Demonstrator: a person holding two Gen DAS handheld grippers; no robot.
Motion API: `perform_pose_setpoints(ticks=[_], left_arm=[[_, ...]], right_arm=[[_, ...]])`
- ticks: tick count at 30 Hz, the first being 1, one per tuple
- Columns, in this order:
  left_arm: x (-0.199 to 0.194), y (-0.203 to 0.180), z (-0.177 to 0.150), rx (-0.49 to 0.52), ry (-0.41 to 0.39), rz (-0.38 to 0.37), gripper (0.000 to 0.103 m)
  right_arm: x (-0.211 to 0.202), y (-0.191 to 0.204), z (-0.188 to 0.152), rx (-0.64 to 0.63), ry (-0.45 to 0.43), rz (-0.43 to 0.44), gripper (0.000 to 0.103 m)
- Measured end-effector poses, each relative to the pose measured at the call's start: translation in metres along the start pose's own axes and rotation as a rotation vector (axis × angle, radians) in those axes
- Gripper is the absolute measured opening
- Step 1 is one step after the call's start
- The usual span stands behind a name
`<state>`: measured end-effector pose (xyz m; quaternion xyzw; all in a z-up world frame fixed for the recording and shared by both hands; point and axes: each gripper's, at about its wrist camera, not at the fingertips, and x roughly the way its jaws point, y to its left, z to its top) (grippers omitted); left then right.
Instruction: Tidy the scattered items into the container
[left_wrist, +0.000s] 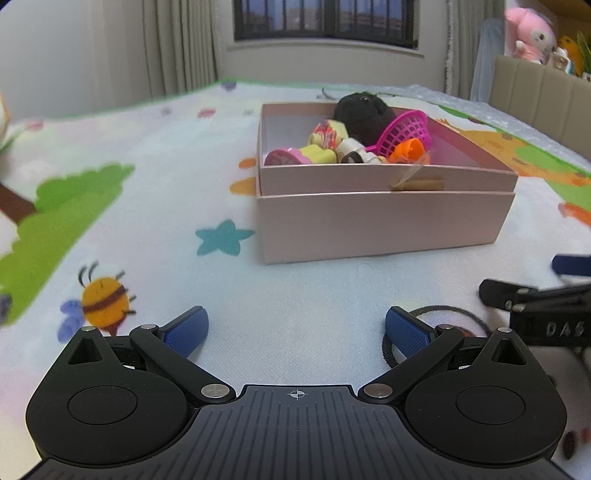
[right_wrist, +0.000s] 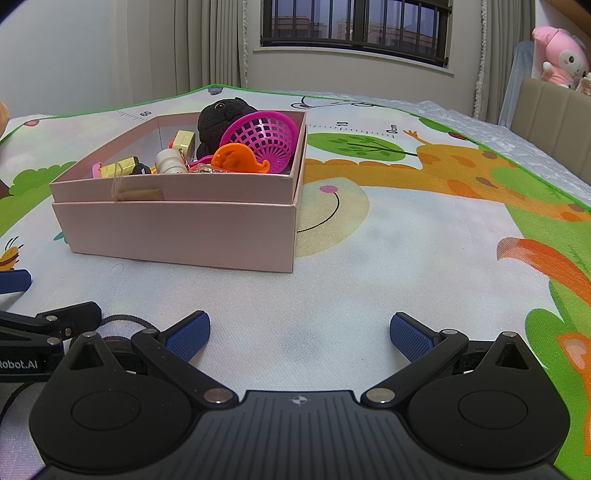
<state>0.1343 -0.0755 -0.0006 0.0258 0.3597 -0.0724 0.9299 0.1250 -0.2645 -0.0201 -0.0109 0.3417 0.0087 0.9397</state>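
Note:
A pink cardboard box (left_wrist: 384, 221) sits on the printed play mat, ahead of both grippers; it also shows in the right wrist view (right_wrist: 177, 229). Inside lie a black plush toy (left_wrist: 364, 110), a magenta plastic basket (left_wrist: 404, 131), an orange plastic piece (left_wrist: 408, 149) and several small yellow and white toys (left_wrist: 321, 147). My left gripper (left_wrist: 295, 328) is open and empty, low over the mat in front of the box. My right gripper (right_wrist: 299, 334) is open and empty, to the right of the left one. A black cord loop (left_wrist: 443, 310) lies on the mat between them.
The colourful play mat (right_wrist: 406, 240) covers a bed. A padded headboard (right_wrist: 554, 110) with a pink plush (right_wrist: 561, 55) stands at the right. Curtains and a barred window (right_wrist: 354, 22) are behind. The right gripper's body shows in the left wrist view (left_wrist: 535, 306).

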Motion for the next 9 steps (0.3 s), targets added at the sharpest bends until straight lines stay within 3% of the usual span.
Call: perform_pose_setpoints(ticks=[3,9], left_arm=[[-0.003,0.002,0.004,-0.033,0.057,-0.003,0.103],[-0.006,-0.006,-0.003,-0.006,0.032,0.036,0.103]], right_arm=[[0.0,0.0,0.0,0.0,0.0,0.0,0.103],[0.0,0.0,0.0,0.0,0.0,0.0,0.103]])
